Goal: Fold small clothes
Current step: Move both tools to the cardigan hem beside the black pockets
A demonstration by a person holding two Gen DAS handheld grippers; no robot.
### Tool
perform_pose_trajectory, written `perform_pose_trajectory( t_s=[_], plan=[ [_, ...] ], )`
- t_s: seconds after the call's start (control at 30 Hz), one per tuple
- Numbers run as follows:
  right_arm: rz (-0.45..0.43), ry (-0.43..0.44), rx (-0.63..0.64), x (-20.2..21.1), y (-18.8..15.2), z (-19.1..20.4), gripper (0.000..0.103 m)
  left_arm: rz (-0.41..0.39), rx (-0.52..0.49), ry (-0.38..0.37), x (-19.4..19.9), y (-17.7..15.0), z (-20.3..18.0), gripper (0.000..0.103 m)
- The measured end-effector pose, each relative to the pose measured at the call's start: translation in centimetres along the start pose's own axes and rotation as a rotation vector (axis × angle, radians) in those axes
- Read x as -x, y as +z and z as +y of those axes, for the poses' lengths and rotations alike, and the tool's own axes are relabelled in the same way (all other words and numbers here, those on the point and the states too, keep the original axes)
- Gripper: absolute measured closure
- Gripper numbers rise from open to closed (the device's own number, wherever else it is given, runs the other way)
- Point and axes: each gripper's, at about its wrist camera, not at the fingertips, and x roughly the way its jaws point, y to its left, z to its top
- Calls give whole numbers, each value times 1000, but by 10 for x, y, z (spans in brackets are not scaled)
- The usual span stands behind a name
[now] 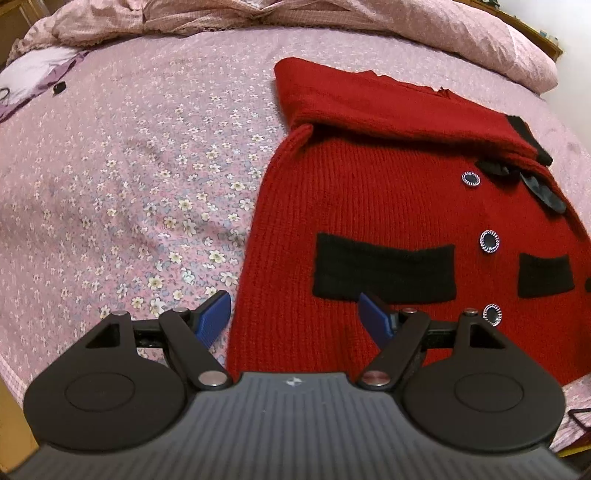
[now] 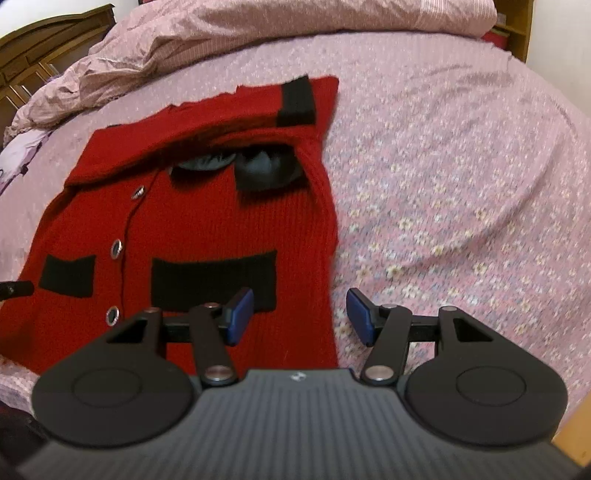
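Observation:
A small red knitted cardigan [image 1: 369,206] with black pocket patches and silver-rimmed buttons lies flat on the bed, both sleeves folded across its upper part. In the left wrist view my left gripper [image 1: 295,317] hangs open over the cardigan's lower left edge, with its left pad [image 1: 216,314] over the sheet and its right pad over the red knit. In the right wrist view the cardigan [image 2: 192,221] fills the left half. My right gripper [image 2: 300,314] is open over the garment's lower right edge, straddling it. Neither gripper holds anything.
The bed carries a pink floral sheet [image 1: 129,184]. A crumpled pink quilt [image 2: 258,33] lies bunched along the far side. A white and purple cloth [image 1: 33,74] sits at the far left. Wooden bed frame [image 2: 44,40] shows behind.

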Motion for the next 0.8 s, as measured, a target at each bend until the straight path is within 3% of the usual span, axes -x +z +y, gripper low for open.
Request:
perform_pose_trajectory(
  t_s=[0.47,0.63,0.8],
  plan=[
    [37,51,6,-17,-9,0,46,-11,-91,-34,-27,7,-5,23],
    [56,114,-30,-22,-13,-1,46,9,-116,-122,-23,-1,-9,24],
    [56,122,-22,-21,-15,1,46,22,-120,-146,-15,-8,-11,25]
  ],
)
